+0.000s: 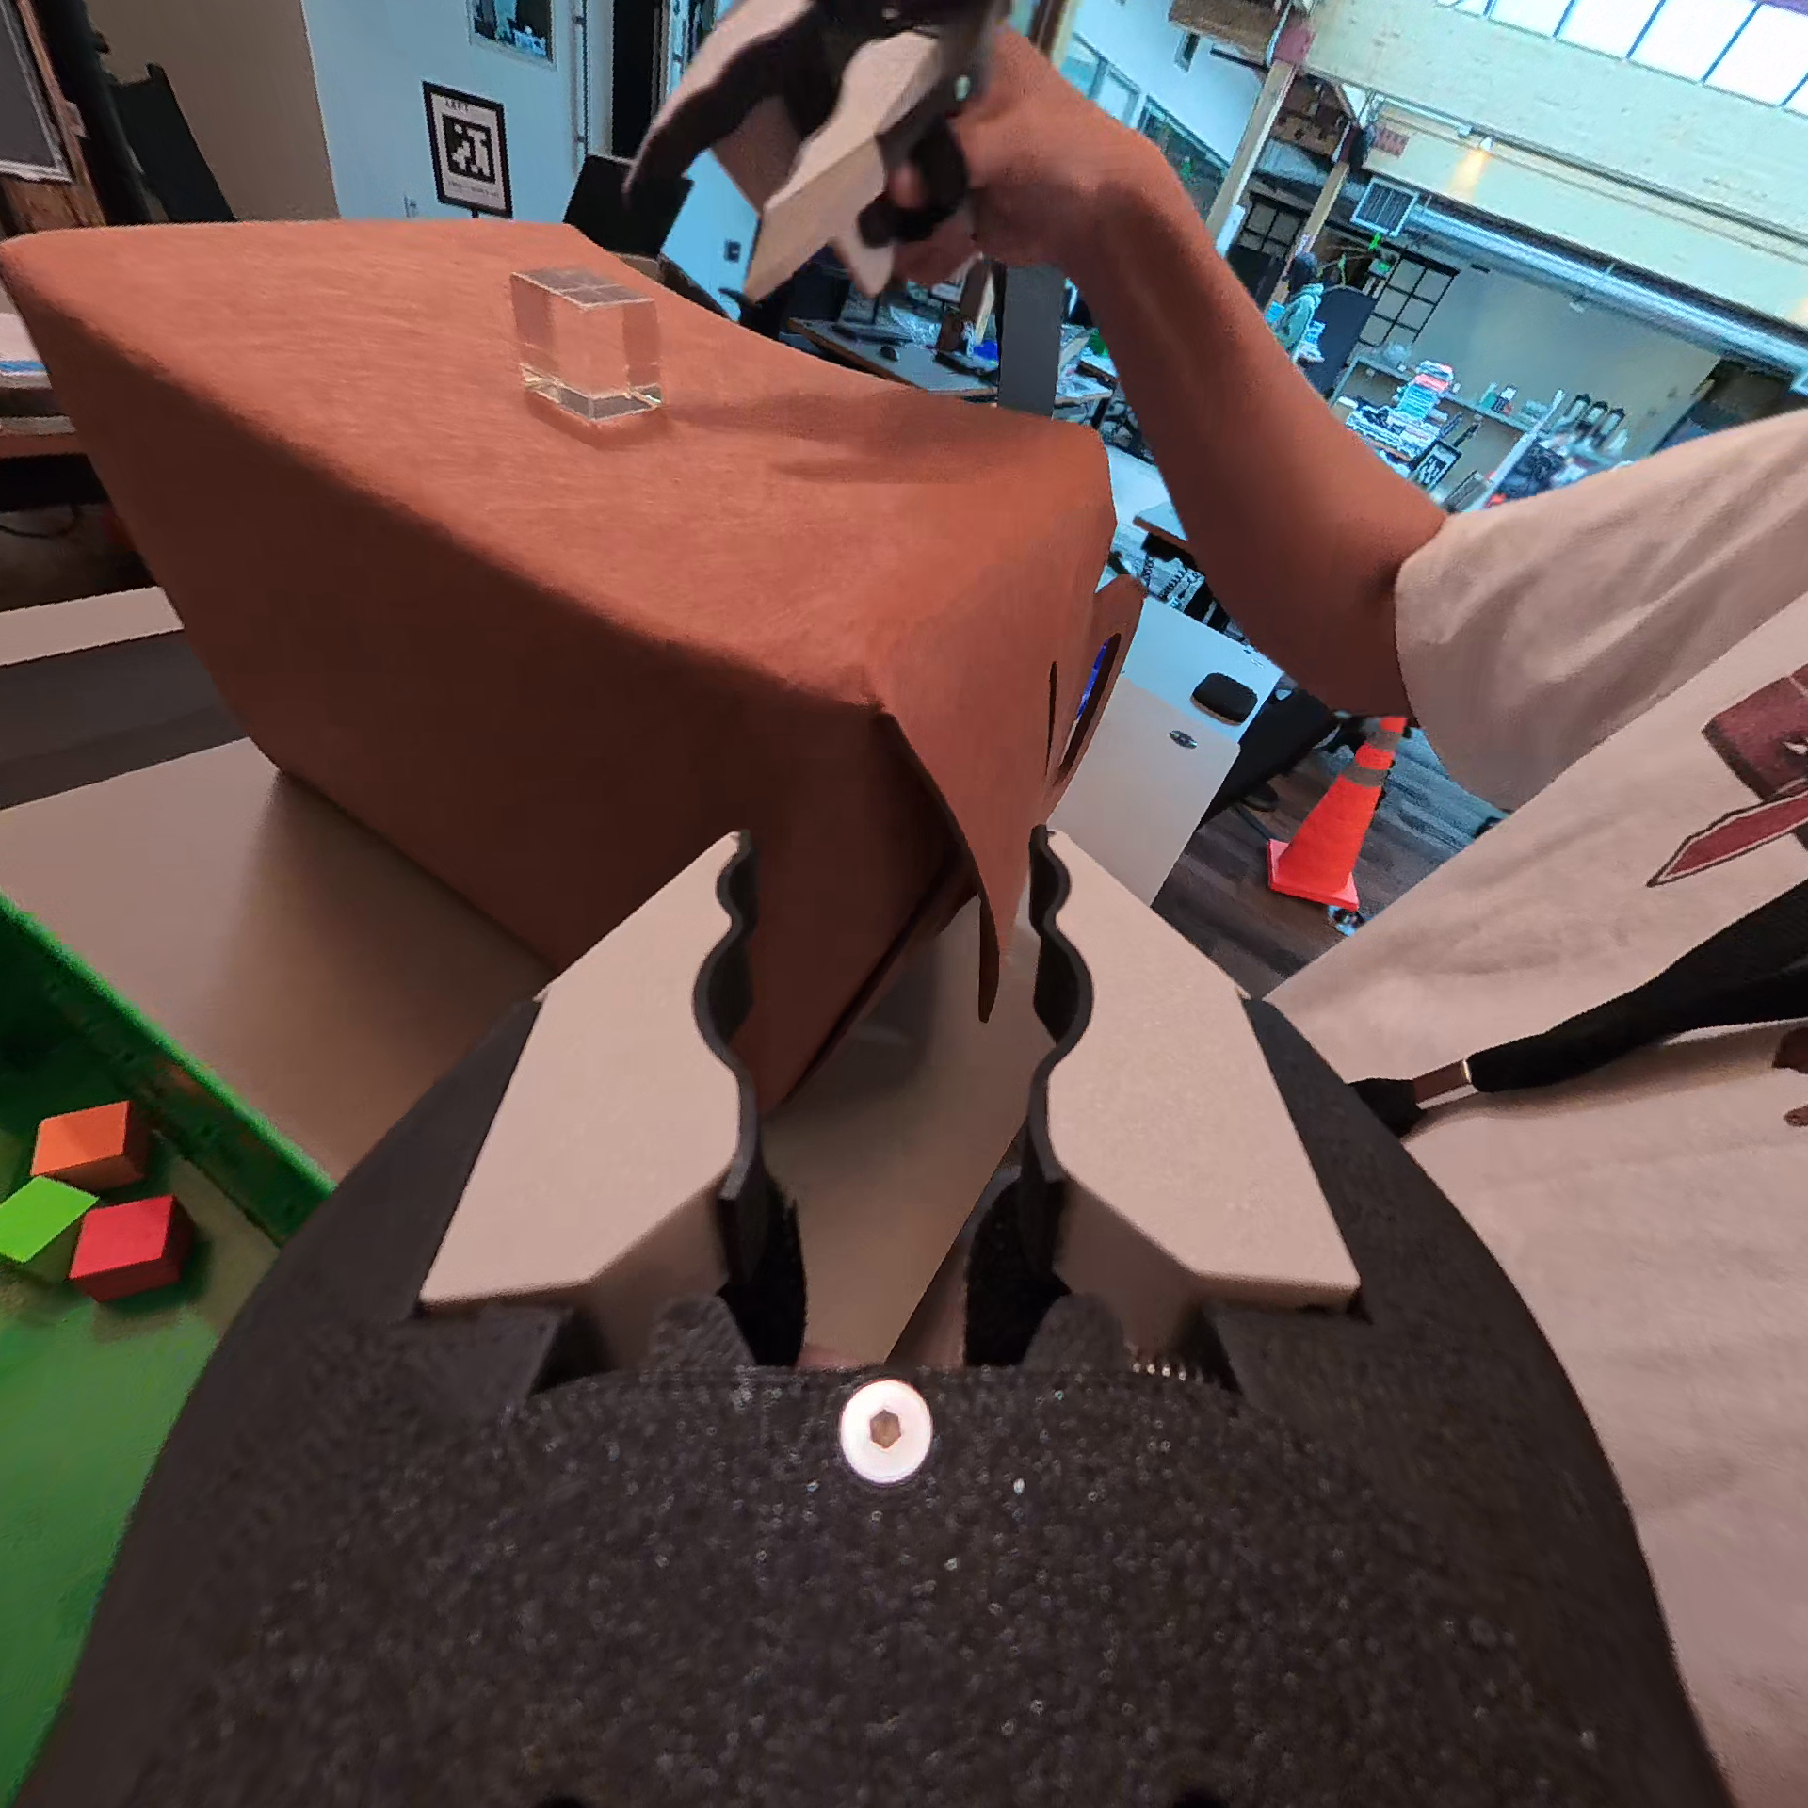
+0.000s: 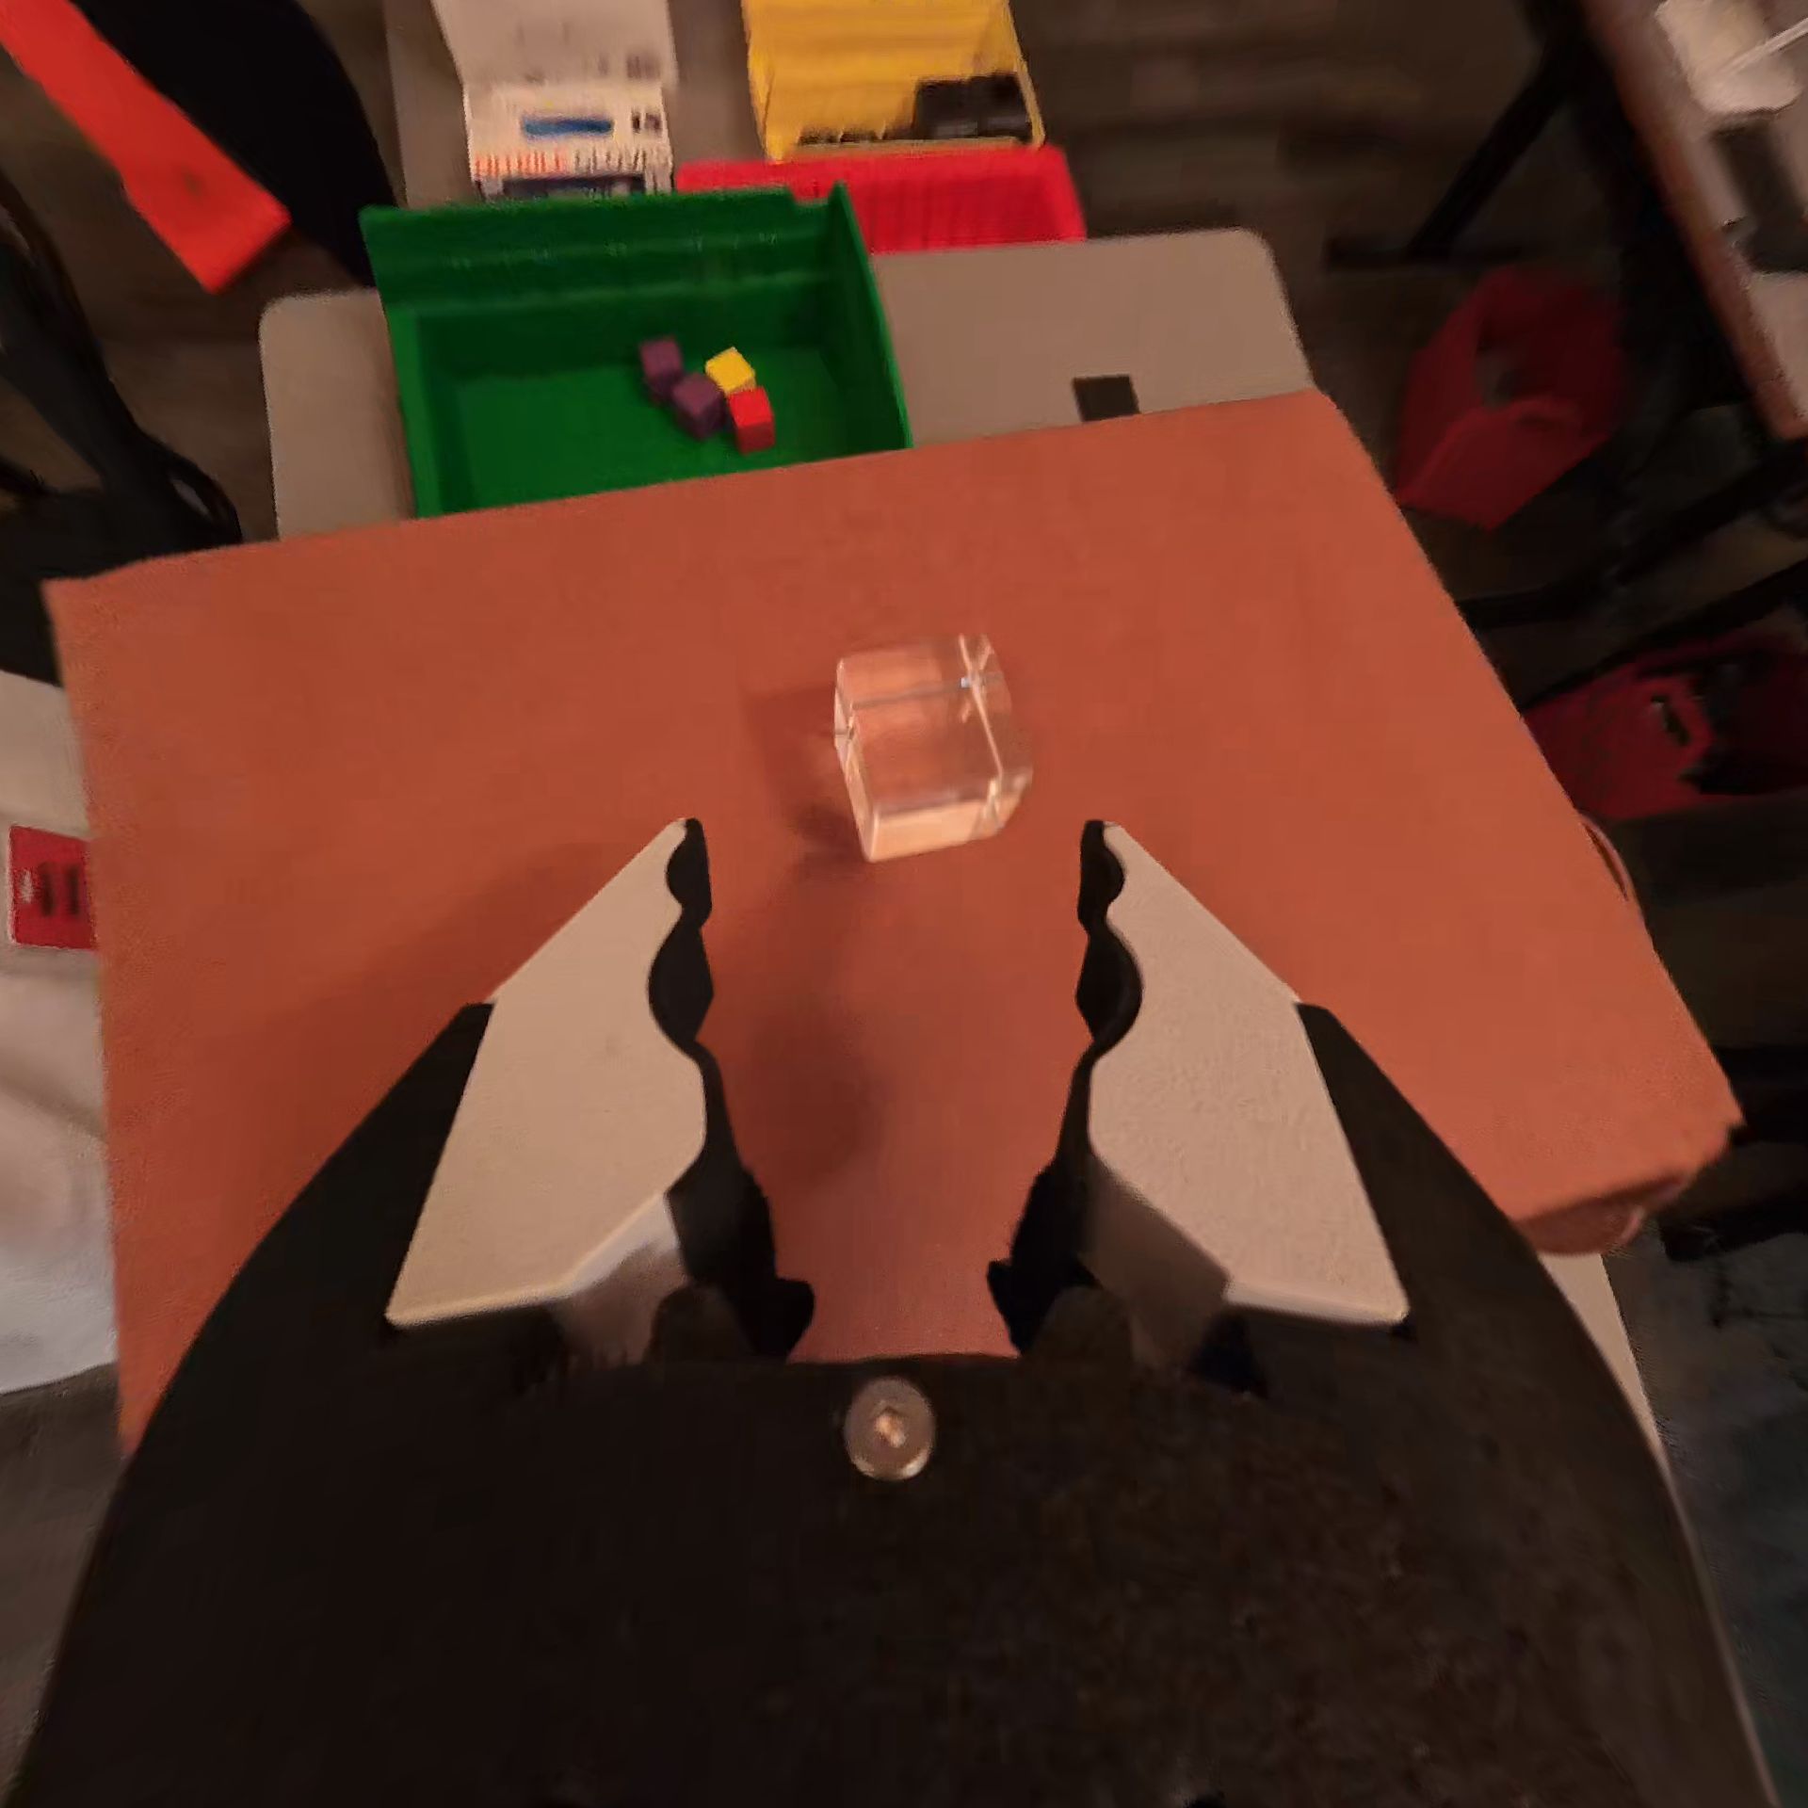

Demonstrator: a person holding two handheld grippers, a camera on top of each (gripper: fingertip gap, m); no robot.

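The right tongs (image 2: 888, 832) hang in the air above a box (image 2: 685, 734) covered with brown cloth. Their two fingers are spread wide with nothing between them. Just past their tips, a little to the right, sits a clear block (image 2: 925, 748). It rests flat on the cloth, near the middle of the box top, and nothing touches it. The tongs point down at it from above, so the gap between the fingers lines up close to the block.

The left tongs (image 1: 890, 851) are lower, by the near corner of the same box (image 1: 548, 626). They are spread apart too and hold nothing. A loose flap of the brown cloth (image 1: 988, 861) hangs down between their tips, but I cannot tell if it touches them. From here the clear block (image 1: 587, 342) is far ahead and up on the box top. Above it and to the right, a hand (image 1: 1017, 176) holds the other tongs (image 1: 832, 205) high over the cloth.

Beyond the box, past the tips of the right tongs, is a green tray (image 2: 626, 323) on a grey table (image 2: 1076, 323). In it lie small colored blocks (image 2: 709, 391), purple, yellow and red, all bunched together. An orange cone (image 1: 1335, 812) stands on the floor off to the right of the left tongs.
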